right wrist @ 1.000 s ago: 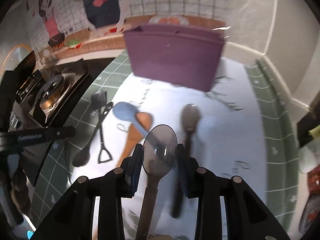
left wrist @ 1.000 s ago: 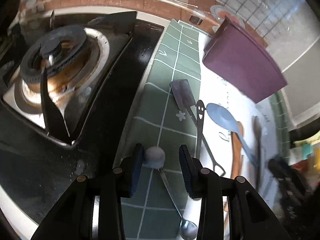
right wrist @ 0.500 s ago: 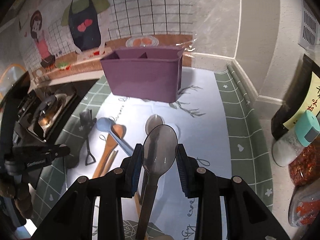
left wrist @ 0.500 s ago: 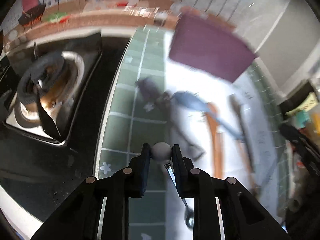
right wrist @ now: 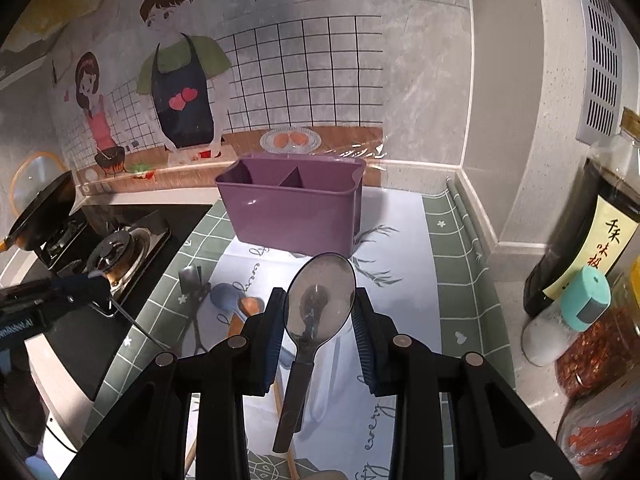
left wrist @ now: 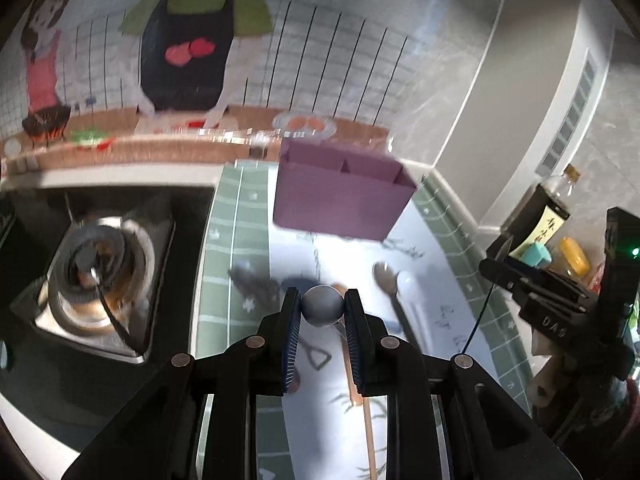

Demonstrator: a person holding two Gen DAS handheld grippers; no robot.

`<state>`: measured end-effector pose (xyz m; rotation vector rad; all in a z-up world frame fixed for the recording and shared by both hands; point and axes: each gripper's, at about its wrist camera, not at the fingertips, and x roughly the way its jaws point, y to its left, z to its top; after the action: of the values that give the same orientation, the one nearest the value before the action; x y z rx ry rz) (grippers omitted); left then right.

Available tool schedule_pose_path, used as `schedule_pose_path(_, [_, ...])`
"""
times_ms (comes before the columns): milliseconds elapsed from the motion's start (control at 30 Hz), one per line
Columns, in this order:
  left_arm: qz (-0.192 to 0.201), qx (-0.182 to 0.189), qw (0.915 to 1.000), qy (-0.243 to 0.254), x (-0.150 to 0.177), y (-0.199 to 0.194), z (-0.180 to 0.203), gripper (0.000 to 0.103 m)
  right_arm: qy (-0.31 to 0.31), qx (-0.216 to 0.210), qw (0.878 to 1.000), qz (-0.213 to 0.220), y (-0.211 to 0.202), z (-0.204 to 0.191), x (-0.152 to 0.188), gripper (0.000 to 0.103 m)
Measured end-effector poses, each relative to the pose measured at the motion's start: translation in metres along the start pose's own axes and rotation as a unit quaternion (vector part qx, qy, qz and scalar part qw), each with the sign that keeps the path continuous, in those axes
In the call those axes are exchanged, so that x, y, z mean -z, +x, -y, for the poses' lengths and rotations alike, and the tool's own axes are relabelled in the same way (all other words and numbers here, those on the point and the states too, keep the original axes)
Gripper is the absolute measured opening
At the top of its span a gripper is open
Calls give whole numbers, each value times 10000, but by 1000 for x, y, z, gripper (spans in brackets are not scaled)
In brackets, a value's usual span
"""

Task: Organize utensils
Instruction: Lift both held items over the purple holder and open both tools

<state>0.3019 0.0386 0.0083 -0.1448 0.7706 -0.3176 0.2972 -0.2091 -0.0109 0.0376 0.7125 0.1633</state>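
Left gripper [left wrist: 322,312]: black moulded body with two angular arms, each carrying two round silver-grey rivets; fingers [left wrist: 291,334] lined with ribbed blue pads. Right gripper [right wrist: 319,330]: same black construction, same paired rivets on each arm, ribbed blue pads on the inner finger faces. Seen from the left wrist, the right unit's housing bears white lettering, a small green light, and a thin black cable.
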Motion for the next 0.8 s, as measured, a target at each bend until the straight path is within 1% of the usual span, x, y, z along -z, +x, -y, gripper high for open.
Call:
schedule_pose_path(67, [144, -7, 9998, 129, -12, -6, 5, 23, -15, 25, 10000, 62, -3, 0, -6, 30])
schedule_pose_path(100, [258, -18, 9994, 222, -23, -10, 7, 23, -6, 11, 9999, 171, -7, 1, -15, 30])
schedule_pose_path(133, [456, -13, 9983, 368, -40, -18, 12, 23, -19, -17, 9995, 304, -13, 2, -25, 30])
schedule_pose_path(167, [605, -5, 9971, 462, -51, -23, 16, 23, -53, -9, 9987, 517, -21, 2, -40, 30])
schedule_pose_path(233, [1020, 6, 9920, 737, -86, -38, 28, 23, -126, 159, 9931, 1156, -45, 0, -86, 30])
schedule_pose_path(267, [1189, 9, 9881, 979, -110, -44, 38, 23, -131, 193, 9907, 1340, -51, -1, -100, 30])
schedule_pose_path(300, [1276, 0, 9856, 1113, -126, -45, 45, 23, -102, 250, 9869, 1588, -58, 0, -120, 30])
schedule_pose_path(367, [1461, -139, 9812, 1256, -157, -40, 54, 23, 58, 326, 9812, 1899, -57, 4, -160, 30])
schedule_pose_path(400, [1502, -209, 9801, 1282, -172, -33, 57, 23, 127, 338, 9805, 1931, -49, 8, -173, 30])
schedule_pose_path(467, [1450, -189, 9820, 1198, -192, -16, 56, 23, 206, 378, 9799, 1947, -30, 12, -187, 30])
schedule_pose_path(567, [1243, -173, 9862, 1077, -209, 23, 48, 23, 173, 444, 9837, 1732, 13, 15, -195, 30])
schedule_pose_path(667, [963, -243, 9896, 1038, -212, 67, 41, 23, 186, 286, 9880, 1508, 53, 19, -192, 30])
schedule_pose_path(733, [719, -291, 9923, 963, -212, 97, 32, 23, 173, 379, 9890, 1420, 78, 18, -186, 30])
schedule_pose_path(800, [533, -317, 9940, 898, -205, 118, 26, 23, 155, 383, 9911, 1268, 100, 19, -181, 30])
